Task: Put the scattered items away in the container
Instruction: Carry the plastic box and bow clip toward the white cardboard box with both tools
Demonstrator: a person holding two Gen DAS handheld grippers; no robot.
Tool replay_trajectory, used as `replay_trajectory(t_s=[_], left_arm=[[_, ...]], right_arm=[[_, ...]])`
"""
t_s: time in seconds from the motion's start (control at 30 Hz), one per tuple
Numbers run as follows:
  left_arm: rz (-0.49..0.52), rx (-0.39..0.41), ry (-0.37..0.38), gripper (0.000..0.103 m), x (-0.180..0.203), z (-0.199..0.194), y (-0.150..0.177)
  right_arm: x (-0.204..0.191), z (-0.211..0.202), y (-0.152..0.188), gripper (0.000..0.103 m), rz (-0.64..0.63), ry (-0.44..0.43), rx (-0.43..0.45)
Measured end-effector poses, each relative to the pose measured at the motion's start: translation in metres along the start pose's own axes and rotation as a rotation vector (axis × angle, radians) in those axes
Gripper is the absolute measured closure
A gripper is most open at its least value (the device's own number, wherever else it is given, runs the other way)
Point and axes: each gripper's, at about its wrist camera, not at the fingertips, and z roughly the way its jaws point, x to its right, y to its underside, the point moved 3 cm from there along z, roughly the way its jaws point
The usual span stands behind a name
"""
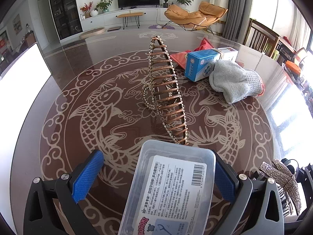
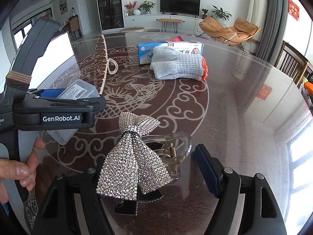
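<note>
The clear box (image 1: pixel 168 188) runs off the near edge of the left wrist view, so its near end cannot be seen; its label print is too small to read. In the right wrist view the left tool (image 2: pixel 58 113) covers most of that box (image 2: pixel 78 92) — only a far corner and a near corner show. The bow clip (image 2: pixel 135 156) hides the left finger of the right tool (image 2: pixel 156 174), and whether that finger touches the clip cannot be told. In the left wrist view the clip (image 1: pixel 281 178) is cut by the right rim. The glove (image 2: pixel 176 66) covers part of the blue carton (image 2: pixel 148 51) — and the red packet (image 2: pixel 177 38) behind shows only a corner.
</note>
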Motion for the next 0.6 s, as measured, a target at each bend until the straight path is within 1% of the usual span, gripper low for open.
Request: replay_trajectory(t_s=[0.1, 0.23, 0.27, 0.33, 0.37, 0.4, 0.6], left_arm=[[0.018, -0.002, 0.015, 0.0, 0.0, 0.0, -0.002], [0.047, 0.01, 0.034, 0.0, 0.002, -0.011, 0.009], [0.052, 0.02, 0.032, 0.004, 0.002, -0.014, 0.012], [0.049, 0.051, 0.031, 0.034, 0.0, -0.023, 0.018], [0.046, 0.062, 0.03, 0.04, -0.002, -0.027, 0.021], [0.043, 0.065, 0.029, 0.042, -0.004, -0.03, 0.026], [0.037, 0.066, 0.016, 0.042, -0.027, -0.054, 0.062]], right_arm=[[0.0, 0.0, 0.0, 0.028, 0.0, 0.0, 0.0], [0.0, 0.0, 0.0, 0.028, 0.0, 0.0, 0.0], [0.0, 0.0, 0.0, 0.028, 0.0, 0.0, 0.0], [0.0, 0.0, 0.0, 0.028, 0.0, 0.0, 0.0], [0.0, 0.0, 0.0, 0.028, 0.0, 0.0, 0.0], [0.0, 0.0, 0.0, 0.028, 0.001, -0.001, 0.0], [0.001, 0.0, -0.001, 0.028, 0.01, -0.012, 0.003]])
